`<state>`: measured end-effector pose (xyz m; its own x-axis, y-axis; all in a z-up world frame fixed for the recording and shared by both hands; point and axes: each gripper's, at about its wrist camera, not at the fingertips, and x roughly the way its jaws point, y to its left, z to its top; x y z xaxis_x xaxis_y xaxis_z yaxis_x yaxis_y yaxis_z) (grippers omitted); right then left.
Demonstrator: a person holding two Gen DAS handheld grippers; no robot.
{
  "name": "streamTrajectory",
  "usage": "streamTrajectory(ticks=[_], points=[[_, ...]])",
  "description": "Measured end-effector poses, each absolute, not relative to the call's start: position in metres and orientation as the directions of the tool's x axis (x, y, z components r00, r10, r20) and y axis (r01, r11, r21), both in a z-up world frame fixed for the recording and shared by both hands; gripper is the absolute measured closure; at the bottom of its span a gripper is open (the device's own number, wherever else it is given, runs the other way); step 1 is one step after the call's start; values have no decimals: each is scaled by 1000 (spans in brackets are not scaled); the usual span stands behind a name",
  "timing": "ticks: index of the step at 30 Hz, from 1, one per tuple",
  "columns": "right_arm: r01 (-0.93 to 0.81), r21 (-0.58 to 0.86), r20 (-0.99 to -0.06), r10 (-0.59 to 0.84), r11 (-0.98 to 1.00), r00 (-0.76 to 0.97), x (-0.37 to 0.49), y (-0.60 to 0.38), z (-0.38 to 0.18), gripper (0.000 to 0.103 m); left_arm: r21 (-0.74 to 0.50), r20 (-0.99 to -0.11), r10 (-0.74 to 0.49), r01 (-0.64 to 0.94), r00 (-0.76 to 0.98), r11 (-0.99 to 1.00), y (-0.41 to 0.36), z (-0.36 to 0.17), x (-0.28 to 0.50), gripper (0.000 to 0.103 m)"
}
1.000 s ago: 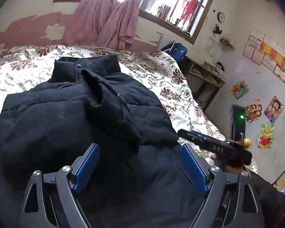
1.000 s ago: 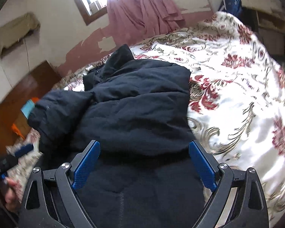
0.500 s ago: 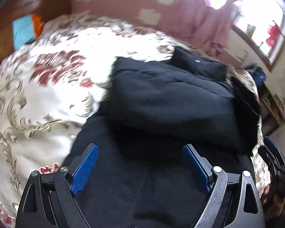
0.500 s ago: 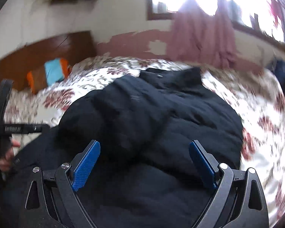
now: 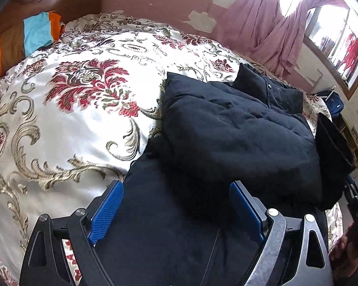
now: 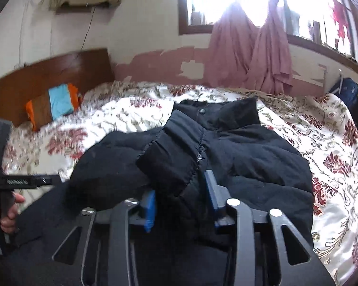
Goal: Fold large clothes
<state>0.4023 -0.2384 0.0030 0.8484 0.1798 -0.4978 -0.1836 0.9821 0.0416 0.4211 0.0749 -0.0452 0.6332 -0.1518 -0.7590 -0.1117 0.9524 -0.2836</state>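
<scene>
Right gripper (image 6: 181,200) jaws have closed on the jacket sleeve (image 6: 171,157).

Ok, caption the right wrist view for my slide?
Right gripper clamps the black jacket's sleeve cuff over the floral bedspread.

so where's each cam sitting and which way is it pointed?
Left wrist: on the left gripper, open above the black jacket, facing across the floral bedspread to the headboard and window.
Right wrist: on the right gripper, shut on the jacket sleeve, facing the window; the left hand shows at left.
Both share the jacket, bedspread and pink curtain.
</scene>
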Motion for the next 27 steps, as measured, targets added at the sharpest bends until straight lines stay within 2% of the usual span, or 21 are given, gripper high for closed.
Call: streamTrajectory(ticks=[2, 4, 6, 9, 15, 17, 19, 21, 24, 27], points=[[-153, 59, -466, 163, 986, 870, 397, -250, 11, 88, -279, -756, -149, -108, 637, 954, 72, -45, 424, 13], [-101, 93, -428, 132, 990, 894, 390, -270, 21, 93, -277, -750, -151, -99, 644, 956, 68, -42, 429, 13], [-34, 142, -415, 91, 989, 905, 387, -296, 26, 94, -274, -741, -152, -88, 654, 958, 61, -39, 434, 13], [66, 187, -458, 28, 980, 889, 392, -332, 14, 94, -275, -727, -158, -72, 668, 959, 52, -35, 441, 13], [128, 243, -591, 42, 962, 805, 409, -366, -40, 94, -229, -772, -152, -47, 617, 972, 29, -53, 461, 13], [144, 265, -606, 49, 953, 794, 408, -373, -49, 88, -216, -787, -145, -47, 600, 975, 26, -57, 463, 13], [197, 268, -614, 9, 943, 790, 402, -381, -50, 68, -226, -781, -155, -42, 605, 973, 26, -56, 460, 13], [245, 248, -602, -49, 937, 797, 393, -387, -45, 58, -243, -746, -170, -26, 644, 970, 27, -46, 455, 13], [261, 221, -556, -99, 940, 825, 388, -387, -27, 53, -230, -697, -182, 24, 693, 973, 18, -30, 453, 13], [179, 189, -531, -53, 966, 846, 401, -371, -11, 50, -195, -689, -185, 67, 700, 979, -1, -20, 466, 13]])
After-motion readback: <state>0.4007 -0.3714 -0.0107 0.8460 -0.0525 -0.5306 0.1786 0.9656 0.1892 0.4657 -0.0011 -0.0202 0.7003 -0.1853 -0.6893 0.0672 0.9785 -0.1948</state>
